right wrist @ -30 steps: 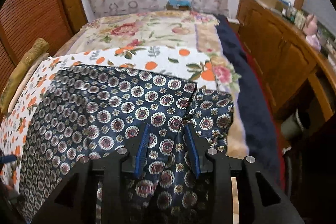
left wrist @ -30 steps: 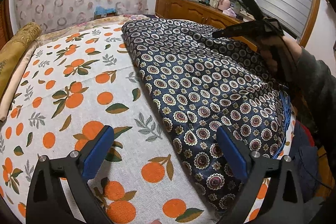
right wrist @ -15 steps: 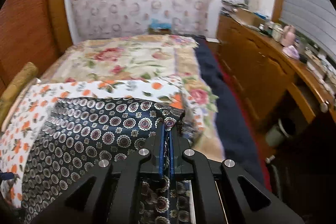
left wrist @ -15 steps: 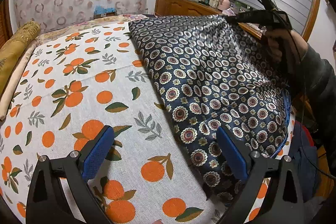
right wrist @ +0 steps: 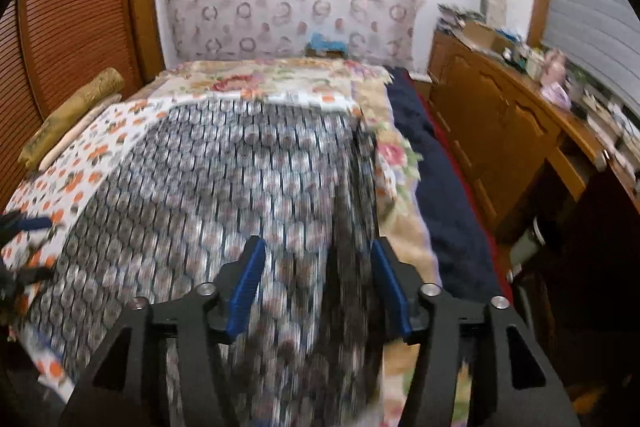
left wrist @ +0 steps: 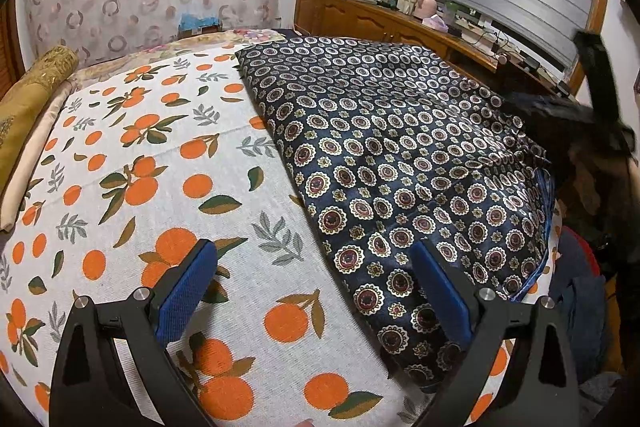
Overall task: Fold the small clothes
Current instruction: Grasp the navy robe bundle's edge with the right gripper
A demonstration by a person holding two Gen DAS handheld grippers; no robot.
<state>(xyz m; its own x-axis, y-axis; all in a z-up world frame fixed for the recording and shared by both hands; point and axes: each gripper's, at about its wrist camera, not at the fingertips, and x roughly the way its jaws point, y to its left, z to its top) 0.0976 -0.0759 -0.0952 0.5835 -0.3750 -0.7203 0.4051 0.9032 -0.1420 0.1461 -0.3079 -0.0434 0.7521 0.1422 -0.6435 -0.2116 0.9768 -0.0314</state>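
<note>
A dark blue garment with a round medallion print [left wrist: 392,155] lies spread flat on the right half of the bed, over an orange-print sheet [left wrist: 132,187]. My left gripper [left wrist: 316,291] is open and empty above the garment's near left edge. My right gripper [right wrist: 318,287] is open and empty above the garment's [right wrist: 240,187] near right part; that view is motion-blurred. The right gripper also shows in the left wrist view [left wrist: 576,111], blurred, at the garment's far right edge.
A gold bolster [left wrist: 28,95] lies along the bed's left edge. A wooden sideboard [right wrist: 512,123] with clutter stands to the right of the bed. A dark blue blanket [right wrist: 436,163] hangs along the bed's right side. A floral bedspread [right wrist: 280,79] covers the bed's far end.
My right gripper was shut on the garment's edge and held it up; it has opened and let go. The garment now lies flat and spread. My left gripper has stayed open in place.
</note>
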